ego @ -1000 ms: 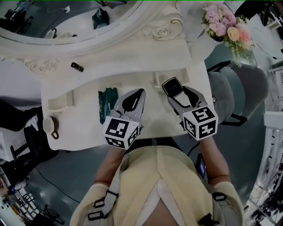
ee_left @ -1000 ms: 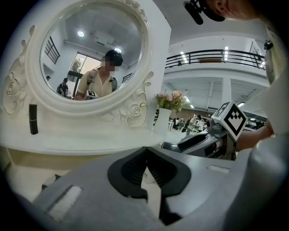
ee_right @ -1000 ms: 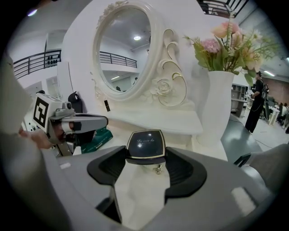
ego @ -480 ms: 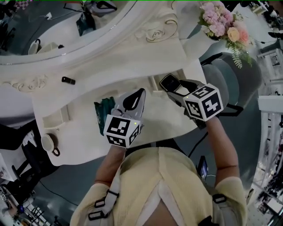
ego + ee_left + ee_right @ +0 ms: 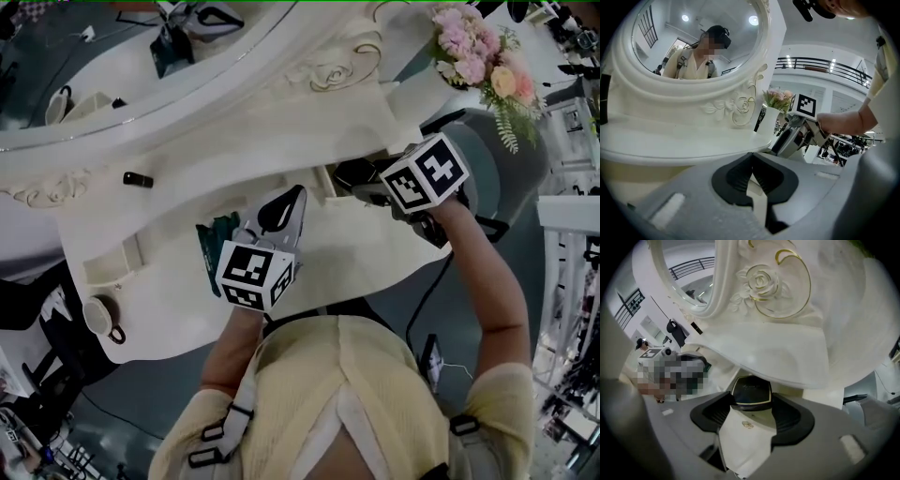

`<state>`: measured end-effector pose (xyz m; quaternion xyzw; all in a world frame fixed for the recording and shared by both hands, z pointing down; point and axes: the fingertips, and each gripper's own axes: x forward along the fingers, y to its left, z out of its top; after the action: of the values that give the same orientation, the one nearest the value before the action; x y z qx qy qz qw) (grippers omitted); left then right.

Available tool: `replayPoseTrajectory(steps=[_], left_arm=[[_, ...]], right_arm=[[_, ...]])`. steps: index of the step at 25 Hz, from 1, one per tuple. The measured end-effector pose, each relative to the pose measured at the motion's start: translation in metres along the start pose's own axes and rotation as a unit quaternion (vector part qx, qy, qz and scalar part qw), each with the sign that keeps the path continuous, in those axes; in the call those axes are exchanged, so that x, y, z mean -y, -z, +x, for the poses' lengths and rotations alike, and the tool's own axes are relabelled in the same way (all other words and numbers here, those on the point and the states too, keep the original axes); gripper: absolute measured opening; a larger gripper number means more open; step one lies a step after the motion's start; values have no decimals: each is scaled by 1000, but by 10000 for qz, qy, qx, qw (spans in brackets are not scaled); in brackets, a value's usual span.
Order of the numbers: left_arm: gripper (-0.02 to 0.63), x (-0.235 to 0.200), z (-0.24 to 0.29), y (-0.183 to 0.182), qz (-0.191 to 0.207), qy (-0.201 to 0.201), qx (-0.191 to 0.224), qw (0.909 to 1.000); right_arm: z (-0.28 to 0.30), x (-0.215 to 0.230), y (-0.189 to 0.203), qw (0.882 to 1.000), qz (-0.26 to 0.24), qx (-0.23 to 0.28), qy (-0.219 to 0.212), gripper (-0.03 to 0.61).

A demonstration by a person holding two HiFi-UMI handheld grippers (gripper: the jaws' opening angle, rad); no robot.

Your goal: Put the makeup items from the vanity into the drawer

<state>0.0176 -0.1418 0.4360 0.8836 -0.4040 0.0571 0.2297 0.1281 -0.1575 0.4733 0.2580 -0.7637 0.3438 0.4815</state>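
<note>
My right gripper [image 5: 367, 178] is shut on a square black compact with a gold rim [image 5: 751, 391], which it holds at the back right of the pulled-out white drawer [image 5: 347, 246], under the overhang of the vanity top [image 5: 787, 357]. In the head view the compact [image 5: 353, 172] shows just ahead of the marker cube. My left gripper [image 5: 292, 199] hovers over the middle of the drawer, shut with nothing in it [image 5: 751, 172]. A dark green packet [image 5: 217, 242] lies in the drawer just left of it. A small black tube [image 5: 138, 179] lies on the vanity top at the left.
A round mirror in a carved white frame [image 5: 328, 66] rises behind the vanity top. A vase of pink flowers [image 5: 478, 56] stands at the right end. A white cup [image 5: 98, 317] sits at the drawer's left front corner. Low dividers [image 5: 131, 258] split the drawer.
My right gripper has carried the compact away from me, toward the back right of the drawer and under the vanity top. The left gripper has barely moved.
</note>
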Motion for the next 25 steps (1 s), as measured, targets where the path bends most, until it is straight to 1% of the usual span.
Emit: replayPoseTrajectory(steps=[3, 6, 10, 16, 21, 24, 25], left_arm=[[0, 0, 1, 1, -11, 35, -7, 10000], [0, -1, 1, 2, -11, 45, -11, 10000], [0, -1, 0, 1, -20, 57, 11, 10000], [0, -5, -5, 3, -23, 31, -10, 10000], [0, -9, -9, 4, -50, 21, -4, 10000], [0, -7, -10, 4, -50, 63, 7, 10000], [0, -6, -11, 4, -44, 72, 4, 10000]], right_arm=[[5, 7, 0, 9996, -39, -280, 31, 279], [12, 9, 2, 9977, -129, -662, 28, 279], [21, 13, 5, 9951, 78, -984, -32, 279], [30, 19, 10, 9929, 494, -1078, -1, 279], [34, 21, 6, 9929, 593, -1031, 82, 279], [35, 23, 7, 9927, 542, -1065, 177, 278], [35, 24, 7, 9927, 509, -1077, 198, 266]])
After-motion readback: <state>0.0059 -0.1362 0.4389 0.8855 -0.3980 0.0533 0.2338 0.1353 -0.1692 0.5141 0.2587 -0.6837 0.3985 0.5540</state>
